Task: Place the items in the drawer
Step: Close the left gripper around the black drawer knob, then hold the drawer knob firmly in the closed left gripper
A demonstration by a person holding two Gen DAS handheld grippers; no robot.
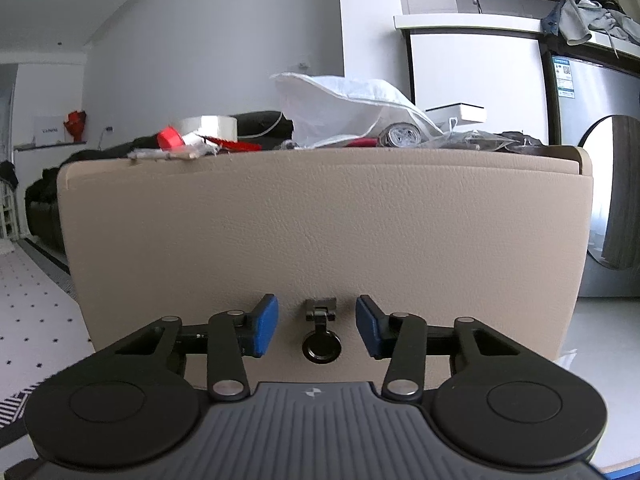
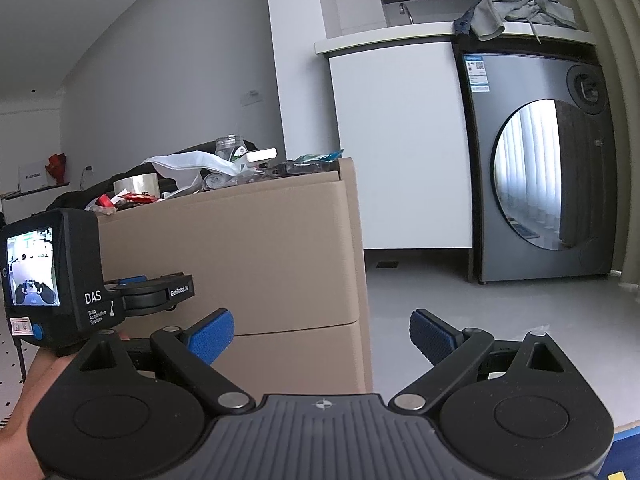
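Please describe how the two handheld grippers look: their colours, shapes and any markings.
Both the left gripper and the right gripper have black linkage arms with silver pivot pins, round black discs, a ribbed grey body and blue textured fingertip pads. The right view shows the left unit's black housing, marked "DAS", with a small screen.

The drawer front (image 1: 320, 240) is a tall beige panel with a leather-like grain, standing upright and closed; a small black ring pull (image 1: 321, 345) hangs from a hinge low on its middle. A second drawer front (image 2: 296, 356) sits just below it, parted by a thin seam. On top lie the items: a roll of clear tape (image 1: 208, 126), a crumpled white plastic bag (image 1: 340, 108), a red-capped piece (image 1: 170, 138), a clear jar (image 2: 230, 147).
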